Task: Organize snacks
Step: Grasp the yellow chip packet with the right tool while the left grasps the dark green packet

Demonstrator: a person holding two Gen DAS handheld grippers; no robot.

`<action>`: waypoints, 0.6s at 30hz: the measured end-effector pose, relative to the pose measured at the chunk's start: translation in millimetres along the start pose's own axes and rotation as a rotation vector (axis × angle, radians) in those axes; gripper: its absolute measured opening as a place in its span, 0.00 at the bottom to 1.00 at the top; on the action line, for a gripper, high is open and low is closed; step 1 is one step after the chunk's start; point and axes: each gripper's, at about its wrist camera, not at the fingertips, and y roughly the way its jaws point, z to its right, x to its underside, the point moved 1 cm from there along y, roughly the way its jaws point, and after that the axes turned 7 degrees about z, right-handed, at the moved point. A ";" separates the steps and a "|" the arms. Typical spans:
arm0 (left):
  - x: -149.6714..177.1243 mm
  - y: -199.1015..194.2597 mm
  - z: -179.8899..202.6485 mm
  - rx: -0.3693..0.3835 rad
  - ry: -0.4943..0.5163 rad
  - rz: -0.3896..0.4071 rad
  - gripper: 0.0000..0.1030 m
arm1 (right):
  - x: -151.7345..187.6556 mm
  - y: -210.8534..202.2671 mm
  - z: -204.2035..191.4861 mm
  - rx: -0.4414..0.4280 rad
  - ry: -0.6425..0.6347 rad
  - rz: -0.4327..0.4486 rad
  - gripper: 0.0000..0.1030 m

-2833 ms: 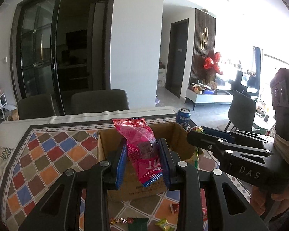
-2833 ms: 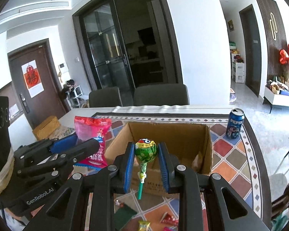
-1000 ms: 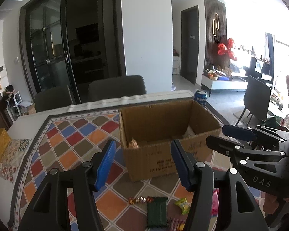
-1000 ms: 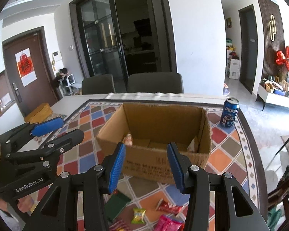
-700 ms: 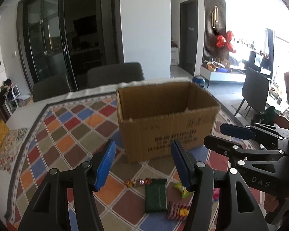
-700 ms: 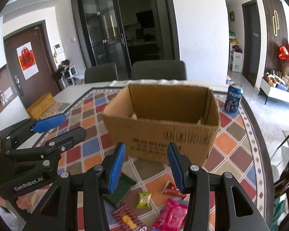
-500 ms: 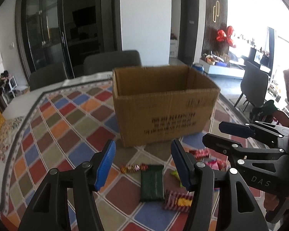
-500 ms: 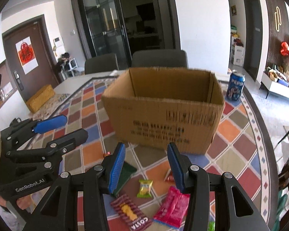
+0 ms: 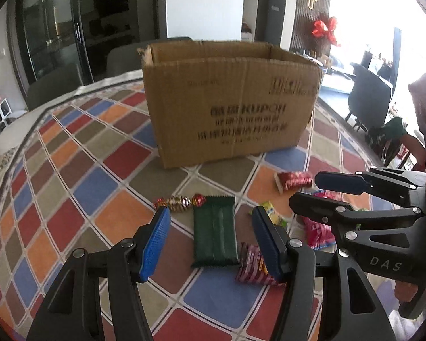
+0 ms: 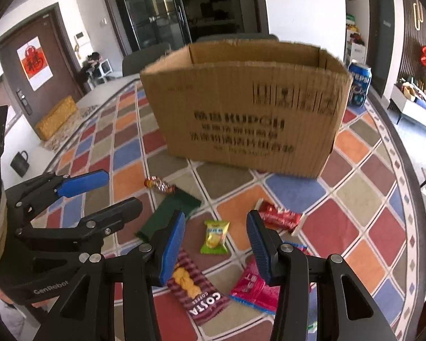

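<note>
- The left gripper is held with its ribbed blue pads parted and nothing clamped between them; a flat, dark green foil packet with crimped ends is framed in the gap, lying on the table below.
- The right gripper is likewise seen part-open and empty, poised over a small yellow-green sweet wrapper.
- An open corrugated cardboard box, rectangular with black print on its near wall, is placed at the far side of the snacks; its inside cannot be seen.
- The table is covered by a cloth patterned in red, orange, blue and olive diamonds with pale lines between them.
- A twisted red-and-gold candy is found just left of the green packet's far end.
- A glossy maroon striped sachet marked COSTA lies nearest, beside a shiny pink packet on its right.
- A crinkled red wrapper lies to the right, between the sweet wrapper and the box.
- A blue cylindrical drink can stands upright beyond the box's right corner.
</note>
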 end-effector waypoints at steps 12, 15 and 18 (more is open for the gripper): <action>24.4 35.3 -4.2 0.062 -0.004 -0.101 0.57 | 19.3 36.1 2.5 0.000 -0.014 -0.103 0.45; 29.5 44.4 -4.0 0.077 -0.007 -0.130 0.57 | 23.1 43.4 4.3 -0.006 -0.014 -0.122 0.42; 31.4 48.8 -4.7 0.078 -0.013 -0.141 0.57 | 25.4 48.7 5.1 -0.006 -0.018 -0.136 0.41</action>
